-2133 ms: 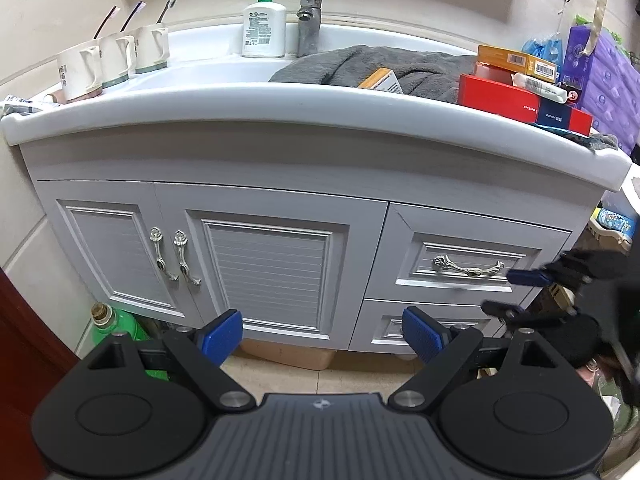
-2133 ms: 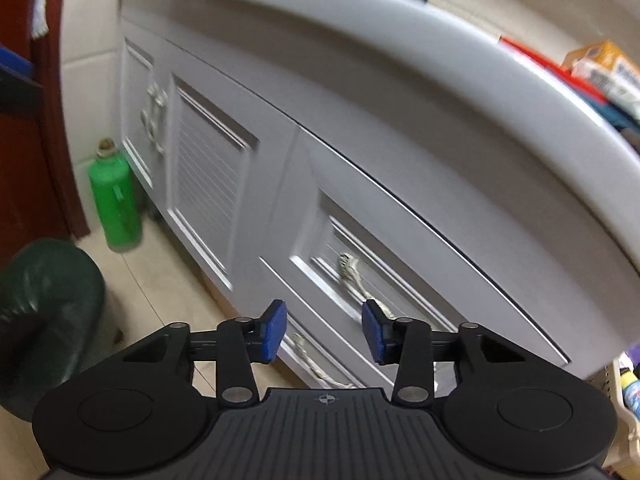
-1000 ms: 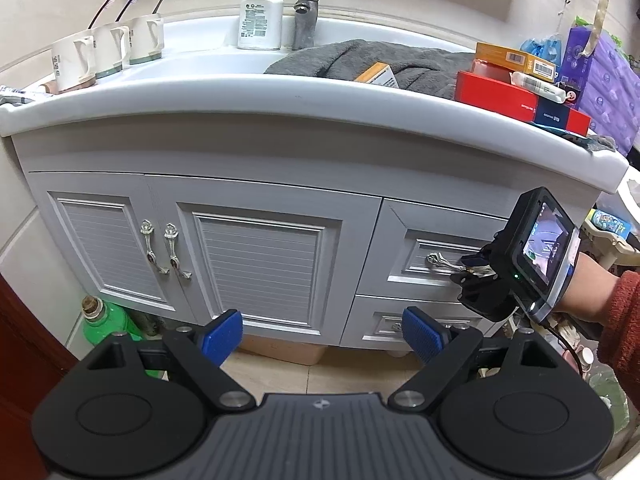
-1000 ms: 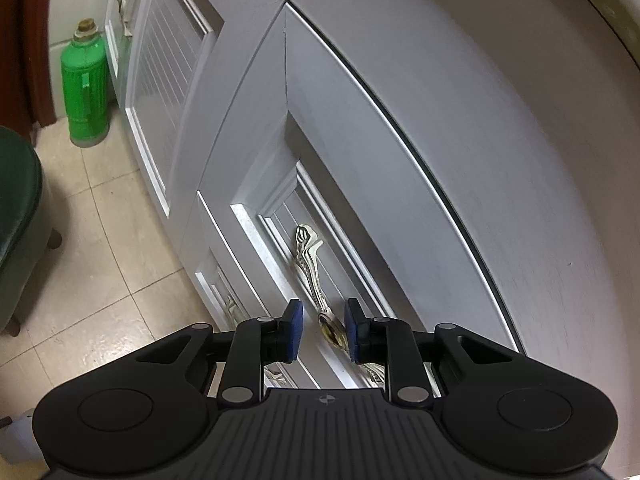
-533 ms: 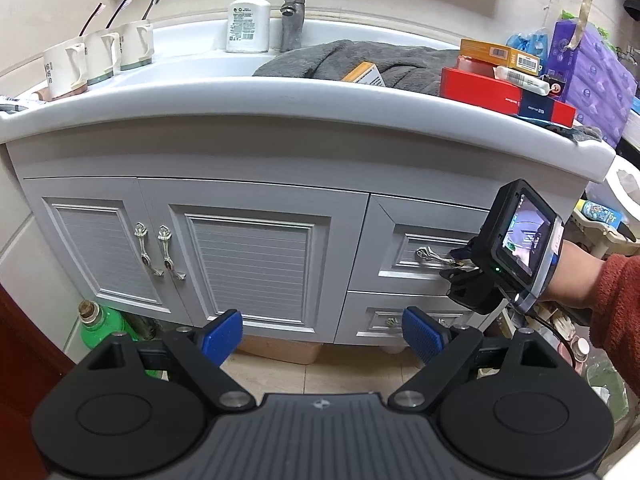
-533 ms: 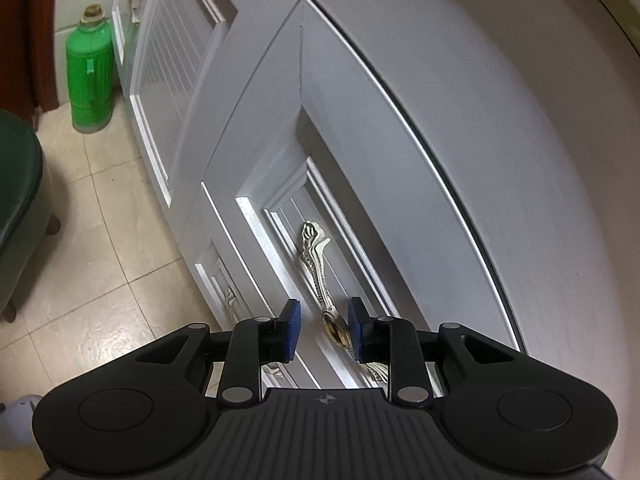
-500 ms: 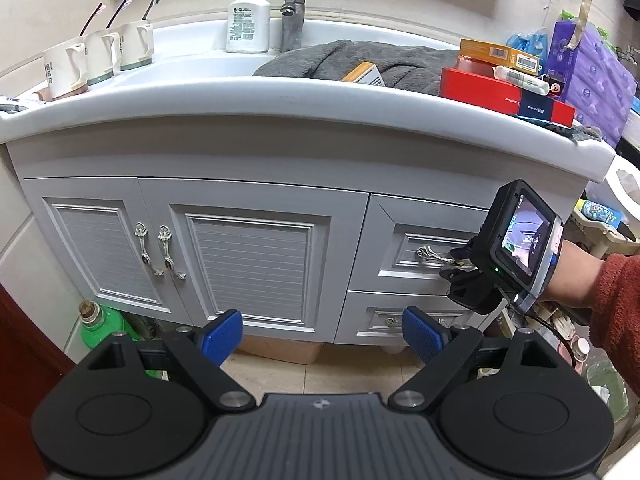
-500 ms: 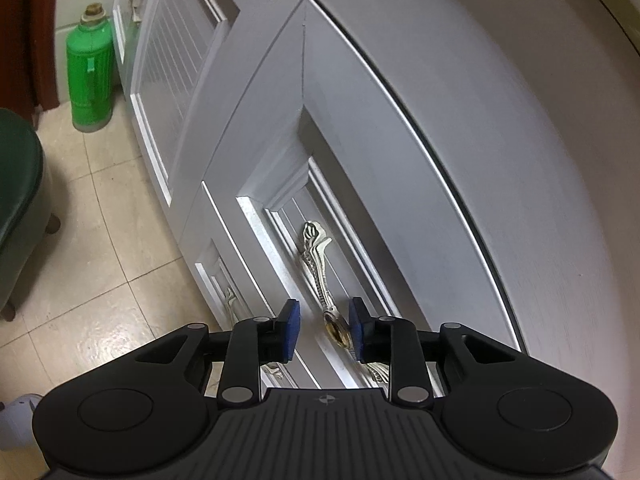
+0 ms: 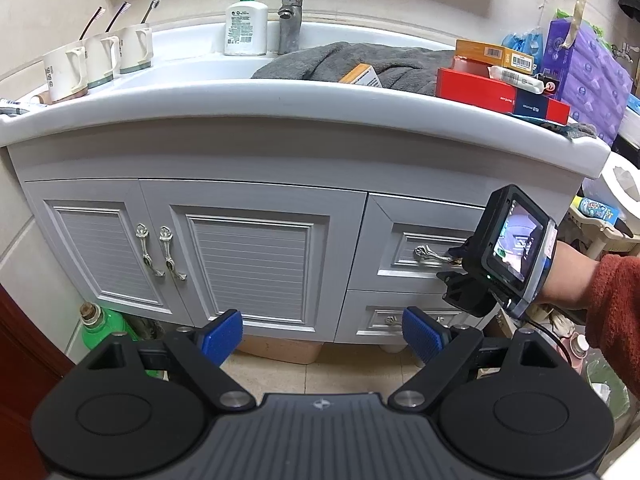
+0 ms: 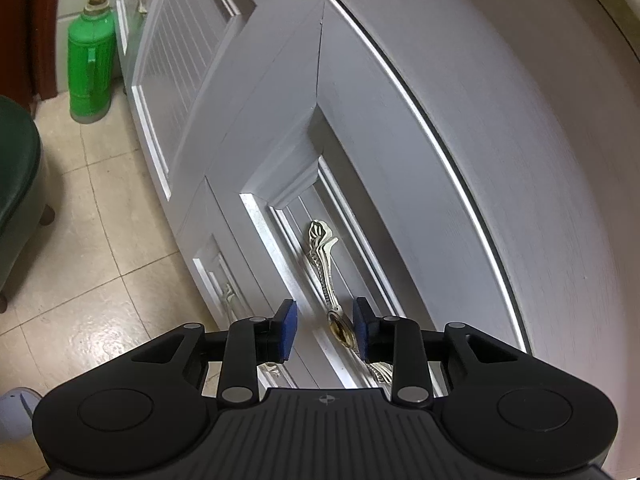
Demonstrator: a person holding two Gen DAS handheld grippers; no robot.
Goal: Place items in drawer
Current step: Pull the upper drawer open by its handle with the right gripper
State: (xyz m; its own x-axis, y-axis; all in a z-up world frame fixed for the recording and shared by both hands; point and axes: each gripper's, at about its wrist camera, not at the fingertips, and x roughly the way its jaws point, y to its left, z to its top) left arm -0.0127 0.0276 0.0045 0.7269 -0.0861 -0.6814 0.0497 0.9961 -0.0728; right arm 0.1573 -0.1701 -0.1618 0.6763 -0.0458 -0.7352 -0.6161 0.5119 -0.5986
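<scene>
The top drawer (image 9: 384, 236) of the grey vanity has a silver handle (image 10: 325, 276). My right gripper (image 10: 325, 330) straddles that handle with its jaws opening; a small gap shows on each side of the handle, so the pads do not press it. In the left wrist view, the right gripper (image 9: 454, 264) is at the handle (image 9: 428, 252), held by a hand in a red sleeve. My left gripper (image 9: 320, 334) hangs wide open and empty, back from the cabinet. On the counter lie a red box (image 9: 480, 88), an orange box (image 9: 492, 54), a white tube (image 9: 516, 78) and a grey towel (image 9: 360, 60).
A lower drawer (image 9: 400, 318) sits under the top one. A green bottle (image 10: 88, 68) stands on the tiled floor by the cabinet doors (image 9: 248, 268). A dark green stool (image 10: 16, 184) is at the left. Cups with toothbrushes (image 9: 96, 60) and a soap bottle (image 9: 246, 24) stand on the sink rim.
The right gripper came in onto the drawer handle, narrowed around it, then its jaws widened a little. The left gripper stayed wide open and barely moved.
</scene>
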